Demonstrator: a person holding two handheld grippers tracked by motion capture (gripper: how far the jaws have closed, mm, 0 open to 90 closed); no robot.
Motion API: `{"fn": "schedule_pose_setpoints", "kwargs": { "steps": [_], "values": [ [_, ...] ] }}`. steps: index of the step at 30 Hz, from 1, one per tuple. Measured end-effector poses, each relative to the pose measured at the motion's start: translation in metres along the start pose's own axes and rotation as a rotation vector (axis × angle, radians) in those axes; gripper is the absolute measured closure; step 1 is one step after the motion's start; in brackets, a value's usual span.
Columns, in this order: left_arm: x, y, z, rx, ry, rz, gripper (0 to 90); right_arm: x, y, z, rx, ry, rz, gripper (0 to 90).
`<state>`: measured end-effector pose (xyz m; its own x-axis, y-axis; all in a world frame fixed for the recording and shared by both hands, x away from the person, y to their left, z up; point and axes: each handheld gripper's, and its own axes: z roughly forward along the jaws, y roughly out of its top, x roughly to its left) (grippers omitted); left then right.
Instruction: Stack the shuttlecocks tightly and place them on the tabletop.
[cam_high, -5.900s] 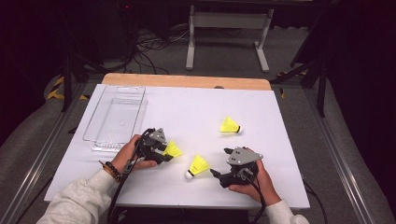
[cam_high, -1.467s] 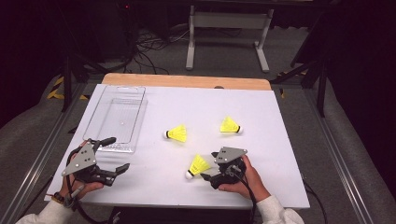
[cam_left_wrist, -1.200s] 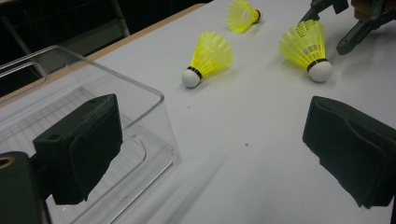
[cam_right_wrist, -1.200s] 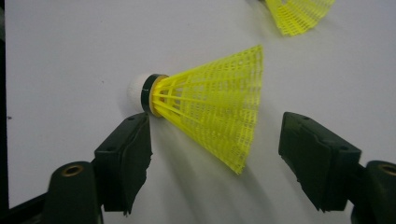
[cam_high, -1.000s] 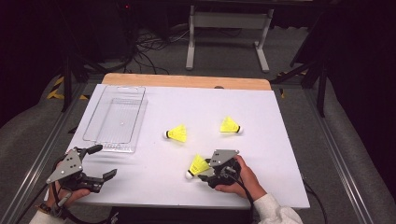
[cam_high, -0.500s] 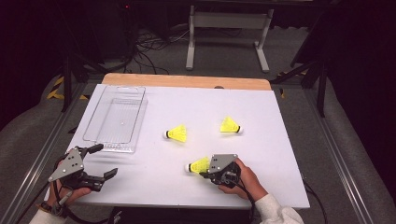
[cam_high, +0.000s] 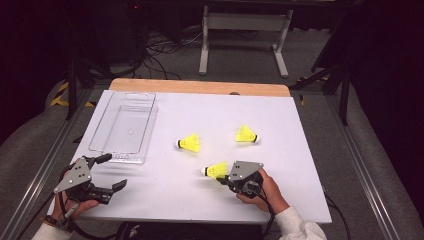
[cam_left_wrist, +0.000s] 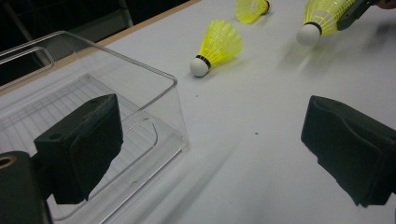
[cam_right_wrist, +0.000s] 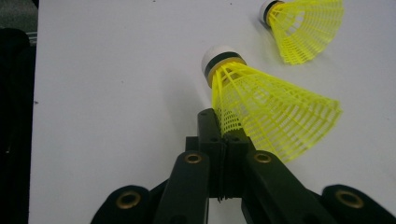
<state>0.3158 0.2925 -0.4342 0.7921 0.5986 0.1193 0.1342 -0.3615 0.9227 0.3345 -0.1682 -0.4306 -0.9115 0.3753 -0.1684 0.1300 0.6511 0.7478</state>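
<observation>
Three yellow shuttlecocks with white cork tips are on the white table (cam_high: 165, 200). My right gripper (cam_high: 224, 178) (cam_right_wrist: 223, 122) is shut on the skirt edge of the nearest shuttlecock (cam_high: 216, 170) (cam_right_wrist: 266, 112) (cam_left_wrist: 321, 18), whose cork points left. A second shuttlecock (cam_high: 190, 143) (cam_left_wrist: 217, 44) (cam_right_wrist: 303, 25) lies at mid-table. The third shuttlecock (cam_high: 246, 135) (cam_left_wrist: 251, 8) lies farther right. My left gripper (cam_high: 112, 171) (cam_left_wrist: 215, 149) stands open at the near left corner, nothing between its jaws, just in front of the clear plastic tray (cam_high: 148, 127) (cam_left_wrist: 154, 102).
The tray is empty and sits at the left side of the table. A wooden strip (cam_high: 200, 86) runs along the far edge. Beyond it stand a metal stand (cam_high: 242, 22) and cables on the floor.
My right gripper slid up to the nearest shuttlecock and shut on its skirt. Earlier, the left gripper let go of a shuttlecock at mid-table and drew back to the near left corner.
</observation>
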Motion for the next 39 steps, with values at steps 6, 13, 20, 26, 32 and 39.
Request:
{"fn": "schedule_pose_setpoints", "kwargs": {
  "steps": [6, 13, 20, 26, 32, 39],
  "values": [
    [-0.001, -0.001, -0.001, -0.001, 0.005, 0.000, 6.1, -0.004, 0.001, -0.003, -0.023, -0.026, 0.015, 90.0],
    [0.000, -0.002, -0.004, -0.002, 0.006, -0.005, 6.0, -0.010, 0.004, -0.006, -0.048, -0.065, 0.028, 90.0],
    [0.000, -0.002, -0.003, -0.002, 0.003, -0.003, 5.8, -0.018, 0.006, -0.011, -0.070, -0.100, 0.042, 90.0],
    [0.001, -0.001, -0.001, -0.001, -0.002, -0.005, 5.8, -0.029, 0.008, -0.012, -0.081, -0.112, 0.057, 90.0],
    [0.002, -0.002, -0.002, -0.008, 0.000, -0.020, 5.9, -0.039, 0.012, -0.006, -0.077, -0.108, 0.066, 90.0],
    [0.002, -0.002, -0.001, -0.007, -0.004, -0.018, 6.0, -0.052, 0.019, 0.009, -0.063, -0.101, 0.075, 90.0]
  ]
}}
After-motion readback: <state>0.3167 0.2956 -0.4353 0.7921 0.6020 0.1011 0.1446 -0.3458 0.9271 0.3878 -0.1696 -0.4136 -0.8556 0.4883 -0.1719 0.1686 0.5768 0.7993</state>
